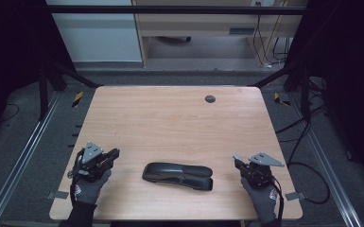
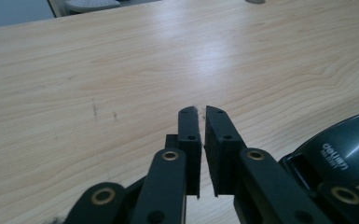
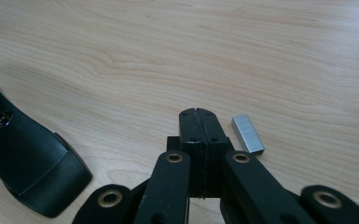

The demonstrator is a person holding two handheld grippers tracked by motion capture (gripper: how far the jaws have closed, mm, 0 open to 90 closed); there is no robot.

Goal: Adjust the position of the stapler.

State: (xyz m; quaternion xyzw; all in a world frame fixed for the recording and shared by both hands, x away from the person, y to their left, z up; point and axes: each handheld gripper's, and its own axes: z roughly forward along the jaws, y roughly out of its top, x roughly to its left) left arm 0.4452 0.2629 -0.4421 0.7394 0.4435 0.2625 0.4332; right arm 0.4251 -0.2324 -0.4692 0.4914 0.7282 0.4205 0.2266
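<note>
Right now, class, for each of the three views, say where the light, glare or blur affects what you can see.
High view: table evenly lit, surroundings dark. Left gripper view: pale glare on the wood, stapler edge soft. Right gripper view: staples sharp, near linkage blurred.

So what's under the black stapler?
The stapler lies flat on the wooden table, between both grippers. Bare wood shows around it; whatever its base covers can't be seen. A staple strip lies apart.

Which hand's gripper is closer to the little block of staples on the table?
Right. The right gripper has its shut fingers just beside the strip of staples, not touching. The left gripper is across the stapler, far away.
</note>
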